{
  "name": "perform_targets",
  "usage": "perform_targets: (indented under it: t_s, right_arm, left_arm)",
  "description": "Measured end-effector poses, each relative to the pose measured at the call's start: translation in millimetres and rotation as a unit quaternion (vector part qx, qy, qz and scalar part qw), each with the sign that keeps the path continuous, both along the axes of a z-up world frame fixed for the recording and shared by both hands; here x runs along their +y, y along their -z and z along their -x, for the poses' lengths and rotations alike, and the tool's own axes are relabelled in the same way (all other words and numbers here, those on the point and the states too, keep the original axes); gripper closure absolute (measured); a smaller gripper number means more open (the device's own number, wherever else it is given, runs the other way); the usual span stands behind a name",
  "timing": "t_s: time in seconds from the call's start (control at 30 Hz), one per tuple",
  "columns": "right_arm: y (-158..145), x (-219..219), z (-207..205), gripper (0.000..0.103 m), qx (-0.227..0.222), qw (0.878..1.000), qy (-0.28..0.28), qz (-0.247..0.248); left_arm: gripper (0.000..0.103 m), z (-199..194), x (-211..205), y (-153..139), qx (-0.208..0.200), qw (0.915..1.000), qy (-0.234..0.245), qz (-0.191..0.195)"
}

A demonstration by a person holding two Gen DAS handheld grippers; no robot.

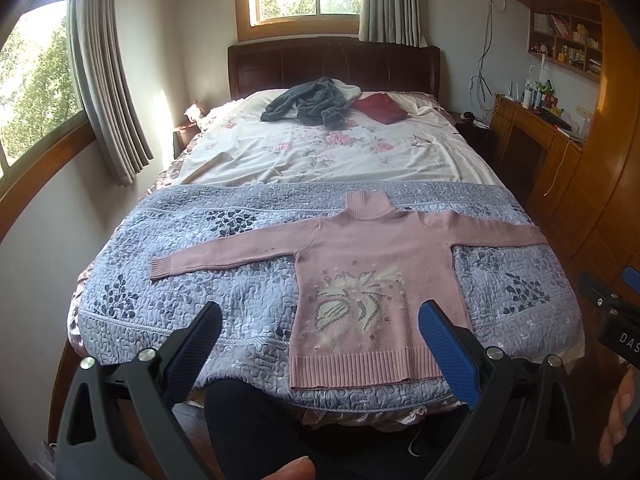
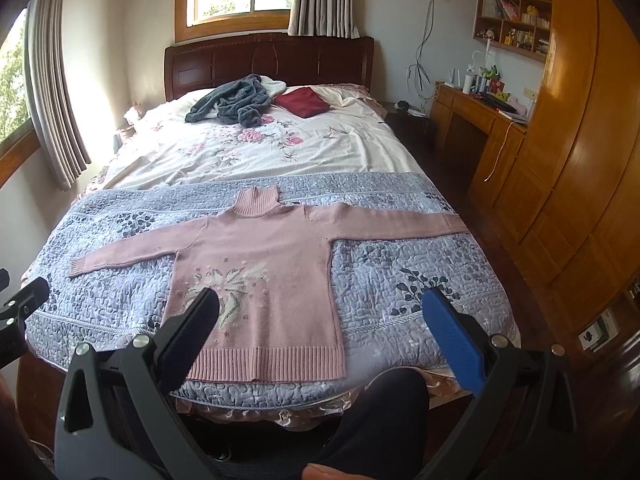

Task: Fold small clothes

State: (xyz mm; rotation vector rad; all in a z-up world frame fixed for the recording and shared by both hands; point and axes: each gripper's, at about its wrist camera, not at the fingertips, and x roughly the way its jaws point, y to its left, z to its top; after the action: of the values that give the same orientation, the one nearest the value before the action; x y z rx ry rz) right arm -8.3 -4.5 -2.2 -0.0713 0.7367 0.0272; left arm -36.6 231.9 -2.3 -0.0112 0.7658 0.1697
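left gripper (image 1: 320, 324) spread wide, empty | right gripper (image 2: 320, 312) likewise, empty | pink sweater (image 2: 260, 264) flat, sleeves out, on quilt (image 2: 400, 300) at near end of bed | step: pre-fold; next likely pinch a sleeve cuff | hem partly masked by fingers; far grey heap (image 2: 232, 104) unclear

The bed (image 1: 208, 152) carries a grey-blue quilt (image 1: 224, 280) over its near half and a floral sheet (image 1: 320, 156) beyond. A pink sweater (image 1: 372, 280) lies flat on the quilt, sleeves spread wide, hem toward the foot. Near the headboard (image 1: 332, 64) lie a crumpled grey garment (image 1: 308, 102) and a folded red cloth (image 1: 380, 107).
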Motion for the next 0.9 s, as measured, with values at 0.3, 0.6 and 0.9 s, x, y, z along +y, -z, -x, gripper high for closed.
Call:
perform_targets:
  t_s: [0.3,0.6,0.9]
  right_arm:
    - [58.0,-37.3,-63.4,0.003,0.02,0.998,-0.028,-0.051]
    - [149.4,-174.6,-180.5,0.006,0.095,0.974,0.087,-0.187]
    - [250.7,-349.5,-294.2,0.046,0.132,0.888,0.194,-0.395]
  left_arm:
    - [0.004,-36.9,3.2,49.7,-0.038,0.9946,0.07,0.066]
    - [0.004,-105.2,-12.2,100.0,-0.017,0.9913,0.078,0.105]
    - [0.004,-169.1,-19.9,137.0,0.0,0.9815,0.084,0.173]
